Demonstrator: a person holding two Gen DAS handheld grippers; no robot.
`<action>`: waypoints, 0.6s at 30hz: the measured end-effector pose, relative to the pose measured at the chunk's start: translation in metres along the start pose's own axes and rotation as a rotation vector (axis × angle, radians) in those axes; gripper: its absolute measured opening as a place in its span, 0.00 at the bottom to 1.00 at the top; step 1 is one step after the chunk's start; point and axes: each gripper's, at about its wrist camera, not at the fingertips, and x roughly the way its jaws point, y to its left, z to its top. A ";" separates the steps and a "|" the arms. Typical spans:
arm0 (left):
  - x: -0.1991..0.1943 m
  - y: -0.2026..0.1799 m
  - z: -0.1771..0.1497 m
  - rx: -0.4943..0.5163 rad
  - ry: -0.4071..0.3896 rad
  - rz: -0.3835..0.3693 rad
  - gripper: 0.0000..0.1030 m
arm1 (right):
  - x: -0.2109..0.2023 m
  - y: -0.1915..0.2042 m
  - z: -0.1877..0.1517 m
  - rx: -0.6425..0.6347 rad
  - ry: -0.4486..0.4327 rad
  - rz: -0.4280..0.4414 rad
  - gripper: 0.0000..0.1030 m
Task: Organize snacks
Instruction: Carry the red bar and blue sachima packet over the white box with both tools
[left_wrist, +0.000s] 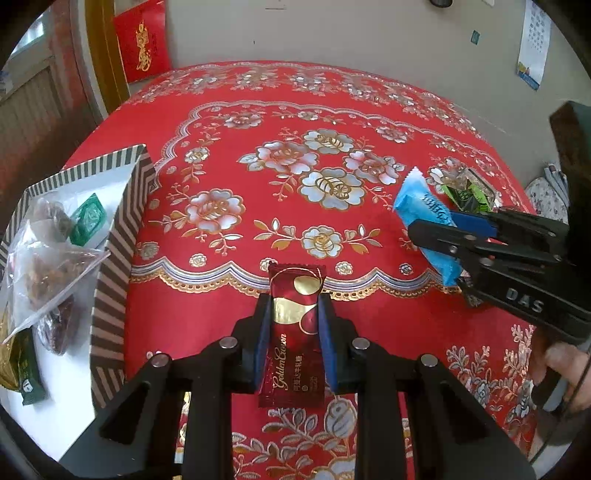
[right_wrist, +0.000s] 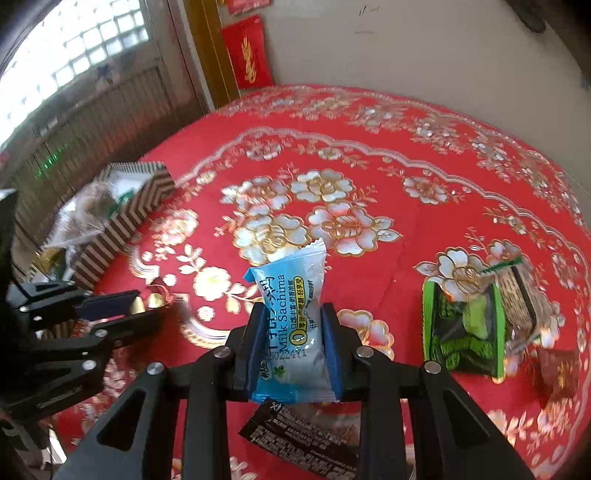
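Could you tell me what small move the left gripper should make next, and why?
Probably carry it leftward to the striped box. The left gripper is already shut on the red Golden Crown packet, and the box beside it already holds other snacks, so it looks like the collecting place.

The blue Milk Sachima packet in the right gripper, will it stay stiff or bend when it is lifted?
The blue Milk Sachima packet is pinched in at its waist where the right gripper squeezes it, so it is probably soft and puffy. Its glossy film looks slippery. The free top end flares loosely and may flop when carried.
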 end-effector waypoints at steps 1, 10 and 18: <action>-0.003 0.000 -0.001 -0.001 -0.006 0.001 0.26 | -0.004 0.001 0.000 0.005 -0.010 0.002 0.28; -0.021 -0.002 -0.003 0.001 -0.049 0.037 0.26 | -0.028 0.012 -0.001 0.046 -0.081 0.046 0.28; -0.031 0.004 -0.004 -0.005 -0.077 0.060 0.26 | -0.031 0.026 0.004 0.035 -0.091 0.076 0.28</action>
